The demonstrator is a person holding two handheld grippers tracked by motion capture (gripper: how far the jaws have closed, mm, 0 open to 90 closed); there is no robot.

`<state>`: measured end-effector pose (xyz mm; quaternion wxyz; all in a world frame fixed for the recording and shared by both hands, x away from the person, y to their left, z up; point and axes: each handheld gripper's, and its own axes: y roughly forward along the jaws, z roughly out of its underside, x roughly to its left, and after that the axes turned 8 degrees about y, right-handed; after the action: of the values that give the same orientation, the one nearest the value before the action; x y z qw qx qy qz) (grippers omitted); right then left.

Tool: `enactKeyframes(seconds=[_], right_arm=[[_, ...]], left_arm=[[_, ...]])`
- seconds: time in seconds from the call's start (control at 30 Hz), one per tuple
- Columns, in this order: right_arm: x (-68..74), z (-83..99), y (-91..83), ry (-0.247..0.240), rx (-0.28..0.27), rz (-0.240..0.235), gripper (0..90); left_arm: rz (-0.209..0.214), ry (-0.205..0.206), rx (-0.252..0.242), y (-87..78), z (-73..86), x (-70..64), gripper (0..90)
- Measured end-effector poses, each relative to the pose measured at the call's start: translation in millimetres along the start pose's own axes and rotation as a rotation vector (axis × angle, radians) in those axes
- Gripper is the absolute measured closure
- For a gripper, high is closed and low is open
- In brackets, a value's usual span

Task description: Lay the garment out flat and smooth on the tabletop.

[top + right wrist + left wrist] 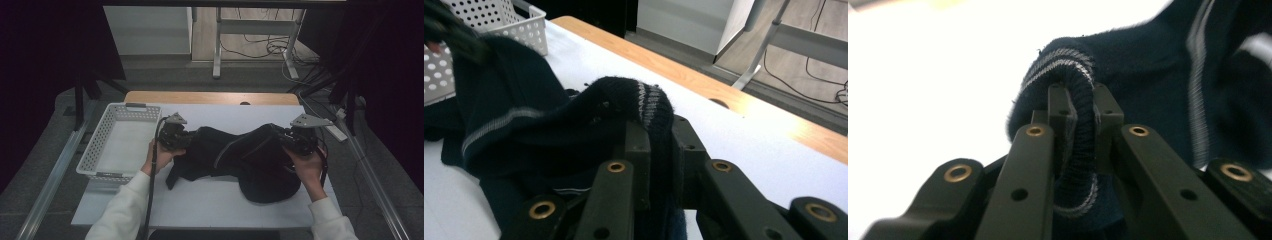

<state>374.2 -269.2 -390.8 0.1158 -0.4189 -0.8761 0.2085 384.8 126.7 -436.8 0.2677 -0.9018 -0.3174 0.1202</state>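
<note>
A dark navy knitted garment (245, 157) with thin pale stripes hangs stretched between the two grippers over the white table top (215, 200), its lower part resting on the table. My left gripper (186, 135) is shut on a ribbed, striped edge of the garment (1080, 95); the fold is pinched between the jaws. My right gripper (281, 136) is shut on another ribbed striped edge of the garment (644, 102). The left gripper (1081, 107) and right gripper (658, 132) each show their black jaws pressed against the knit.
A white perforated basket (100, 135) stands on the left of the table, with nothing in it; its corner (519, 30) also appears in the right gripper view. A wooden table edge (210, 97) runs along the back. Desk legs and cables (270, 47) lie on the floor beyond.
</note>
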Motion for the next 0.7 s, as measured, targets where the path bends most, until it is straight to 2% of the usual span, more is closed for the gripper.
enactKeyframes(seconds=[0.07,0.17,0.27,0.43,0.57,0.6,0.63,0.67,0.7], right_arm=[[-1.7,-4.5,-2.8,-0.001,-0.01,0.004,80.3],[-5.0,-16.1,-6.8,0.001,-0.038,0.01,80.5],[-7.0,-29.0,-6.7,-0.003,-0.053,0.019,80.6],[-12.8,-54.8,1.8,-0.012,-0.066,0.039,80.6],[-23.1,-70.9,15.4,0.009,-0.062,0.052,80.4],[-26.1,-73.0,20.4,0.017,-0.059,0.055,79.7],[-29.9,-74.0,27.5,0.025,-0.049,0.066,76.2],[-32.7,-73.4,34.1,0.035,-0.033,0.083,66.7],[-34.7,-72.4,39.2,0.044,-0.018,0.095,56.7]], left_arm=[[-0.013,-0.018,-0.06,-14.8,-6.4,3.8,81.7],[-0.045,-0.026,-0.109,-28.6,-15.2,10.0,81.8],[-0.059,-0.045,-0.143,-35.8,-23.7,17.5,81.8],[-0.092,-0.057,-0.169,-39.9,-40.8,27.9,81.8],[-0.12,-0.061,-0.154,-33.1,-52.1,33.7,80.5],[-0.128,-0.063,-0.138,-28.2,-53.8,35.2,78.7],[-0.135,-0.065,-0.12,-23.5,-54.6,36.0,71.3],[-0.141,-0.065,-0.104,-20.2,-55.0,36.3,57.6],[-0.154,-0.076,-0.087,-16.3,-54.9,35.4,48.3]])
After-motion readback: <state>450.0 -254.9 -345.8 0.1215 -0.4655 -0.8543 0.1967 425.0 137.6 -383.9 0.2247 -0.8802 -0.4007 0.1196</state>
